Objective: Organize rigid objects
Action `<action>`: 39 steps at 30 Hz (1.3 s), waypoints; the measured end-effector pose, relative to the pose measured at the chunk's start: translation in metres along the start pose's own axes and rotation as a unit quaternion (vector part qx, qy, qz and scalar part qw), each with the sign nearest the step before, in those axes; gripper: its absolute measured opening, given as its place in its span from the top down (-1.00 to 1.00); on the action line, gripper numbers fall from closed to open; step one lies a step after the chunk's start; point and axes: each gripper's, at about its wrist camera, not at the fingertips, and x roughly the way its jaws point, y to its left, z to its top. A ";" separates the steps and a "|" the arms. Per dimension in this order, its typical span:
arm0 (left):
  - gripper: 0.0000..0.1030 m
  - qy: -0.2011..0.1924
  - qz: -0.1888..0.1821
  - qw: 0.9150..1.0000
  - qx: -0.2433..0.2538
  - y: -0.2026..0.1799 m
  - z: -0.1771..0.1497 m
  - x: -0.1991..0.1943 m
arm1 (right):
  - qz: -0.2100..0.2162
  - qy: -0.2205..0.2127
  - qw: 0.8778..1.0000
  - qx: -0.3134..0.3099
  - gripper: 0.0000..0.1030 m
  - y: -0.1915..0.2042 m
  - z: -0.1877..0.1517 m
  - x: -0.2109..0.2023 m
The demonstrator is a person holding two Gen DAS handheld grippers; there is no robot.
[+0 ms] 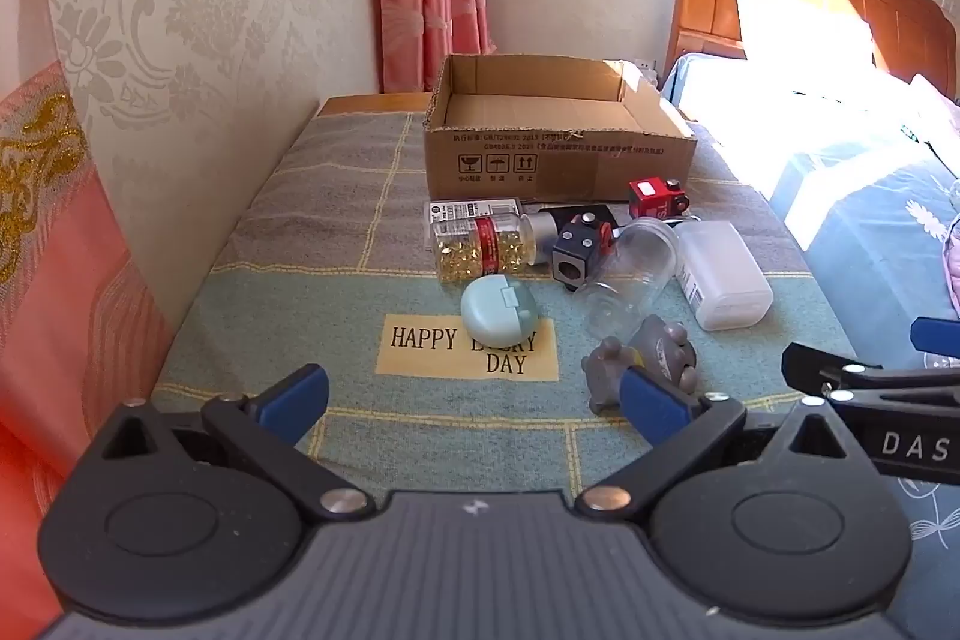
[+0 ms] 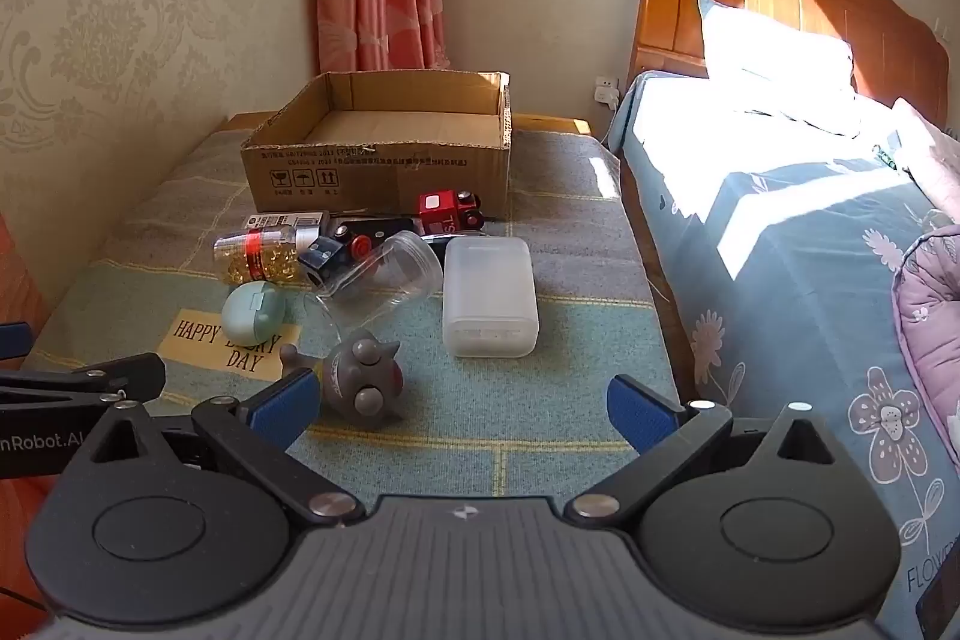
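Clutter [image 2: 372,274] before box [image 2: 384,172]

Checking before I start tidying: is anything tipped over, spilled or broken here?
The capsule bottle and the clear jar lie on their sides in front of the empty cardboard box. Nothing looks spilled or broken.

cardboard box [image 1: 558,154] 1 | pill bottle [image 1: 483,247] 1 | clear jar [image 1: 630,274] 1 | white case [image 1: 723,274] 1 | grey toy [image 1: 645,358] 1

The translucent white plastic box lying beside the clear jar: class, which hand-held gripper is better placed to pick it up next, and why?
Probably the right hand-held gripper: open, and the translucent white plastic box lies nearly straight ahead. For the open left hand-held gripper, the box sits off to the right.
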 end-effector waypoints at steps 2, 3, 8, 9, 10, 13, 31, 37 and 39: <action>-0.99 -0.002 0.004 1.000 0.003 -0.001 0.000 0.000 | -0.001 0.001 1.000 0.000 -1.00 0.000 0.000 0.000; -0.99 -0.002 0.006 1.000 0.003 -0.002 0.000 0.000 | 0.002 -0.005 1.000 0.001 -1.00 0.000 0.000 -0.001; -0.99 -0.006 -0.003 1.000 -0.002 0.000 -0.004 -0.002 | 0.003 -0.001 1.000 0.000 -1.00 0.000 0.001 -0.001; -0.99 -0.007 -0.003 1.000 -0.001 0.000 -0.005 -0.003 | 0.004 -0.001 1.000 0.000 -1.00 0.001 0.000 -0.001; -0.99 -0.004 -0.004 1.000 -0.003 0.001 -0.002 -0.002 | 0.004 -0.002 1.000 0.001 -1.00 0.000 0.000 -0.001; -0.99 -0.003 -0.004 1.000 -0.003 0.001 -0.002 -0.002 | 0.001 -0.003 1.000 -0.001 -1.00 0.001 0.000 -0.001; -0.99 -0.001 -0.004 1.000 -0.006 0.000 0.001 0.000 | 0.003 -0.005 1.000 0.001 -1.00 0.001 0.002 -0.003; -0.99 0.000 -0.004 1.000 -0.007 0.000 0.001 -0.001 | 0.003 -0.005 1.000 0.000 -1.00 0.002 0.002 -0.003; -0.99 0.000 -0.004 1.000 -0.007 0.000 0.001 -0.001 | 0.003 -0.005 1.000 0.000 -1.00 0.003 0.003 -0.003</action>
